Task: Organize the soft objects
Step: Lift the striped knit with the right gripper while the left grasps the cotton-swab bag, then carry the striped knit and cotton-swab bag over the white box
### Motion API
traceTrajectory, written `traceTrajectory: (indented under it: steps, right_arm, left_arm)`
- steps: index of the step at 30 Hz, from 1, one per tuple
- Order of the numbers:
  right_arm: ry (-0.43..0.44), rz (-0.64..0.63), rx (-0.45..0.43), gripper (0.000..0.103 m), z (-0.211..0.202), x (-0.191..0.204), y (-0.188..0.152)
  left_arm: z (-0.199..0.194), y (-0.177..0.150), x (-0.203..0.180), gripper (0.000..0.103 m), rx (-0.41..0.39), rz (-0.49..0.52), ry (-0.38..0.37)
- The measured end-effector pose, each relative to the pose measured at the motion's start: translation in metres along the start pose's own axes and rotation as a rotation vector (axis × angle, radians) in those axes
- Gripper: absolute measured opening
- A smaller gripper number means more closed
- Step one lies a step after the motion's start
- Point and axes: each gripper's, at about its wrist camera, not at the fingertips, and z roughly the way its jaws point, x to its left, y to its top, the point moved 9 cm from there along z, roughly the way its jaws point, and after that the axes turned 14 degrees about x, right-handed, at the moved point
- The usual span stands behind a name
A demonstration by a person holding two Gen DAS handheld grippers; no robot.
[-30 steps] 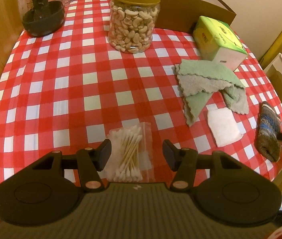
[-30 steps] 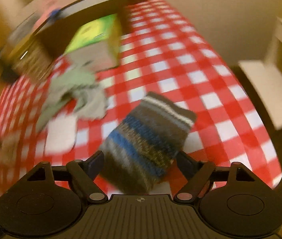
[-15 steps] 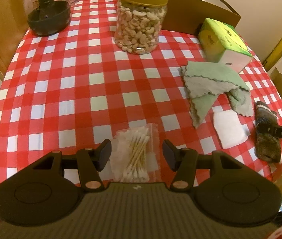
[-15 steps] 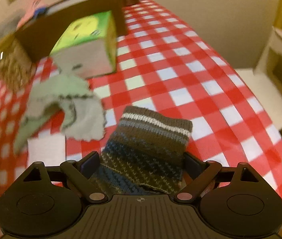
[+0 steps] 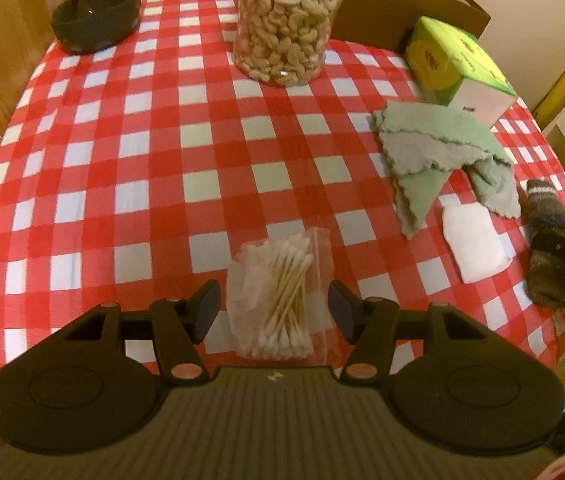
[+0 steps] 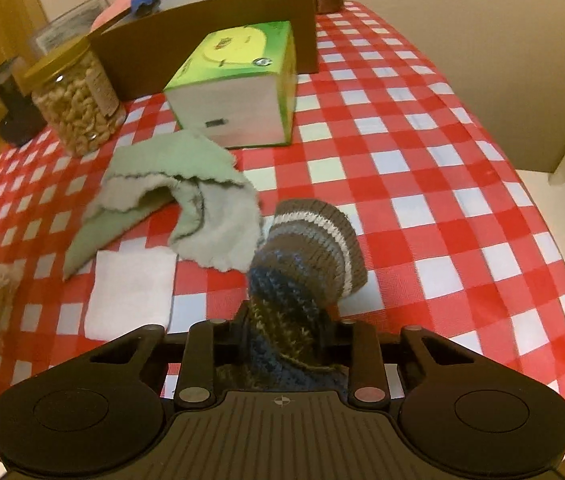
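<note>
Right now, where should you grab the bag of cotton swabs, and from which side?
Probably across its middle, from straight above. The bag of cotton swabs lies flat on the checked tablecloth, its long side pointing away. The left hand-held gripper already straddles it with jaws open, so closing on the two long sides should bunch the thin plastic and the sticks inside.

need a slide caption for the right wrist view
Right gripper, jaws just closed, pinches a striped knit sock on the checked tablecloth, beside a green cloth.

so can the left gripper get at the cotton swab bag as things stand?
Probably yes. The left gripper is open with the cotton swab bag already between its fingers, nothing else close by.
</note>
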Motion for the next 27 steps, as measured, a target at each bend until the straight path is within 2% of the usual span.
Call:
traceTrajectory:
  steps: [10,16,18,27]
  right_arm:
    - [-0.011,0.075,-0.019,0.029,-0.013,-0.026,0.005]
    - [-0.010,0.088,-0.022,0.029,-0.015,-0.031,0.004]
    - [-0.009,0.088,-0.024,0.029,-0.016,-0.031,0.003]
    - [-0.005,0.093,-0.034,0.029,-0.021,-0.034,0.002]
  left_arm:
    - [0.020,0.002,-0.003,0.053,0.022,0.028,0.055]
    - [0.020,0.005,-0.007,0.042,0.014,0.041,0.069]
    - [0.020,0.005,-0.009,0.033,0.014,0.043,0.060]
    - [0.017,0.005,-0.014,0.026,0.008,0.038,0.040]
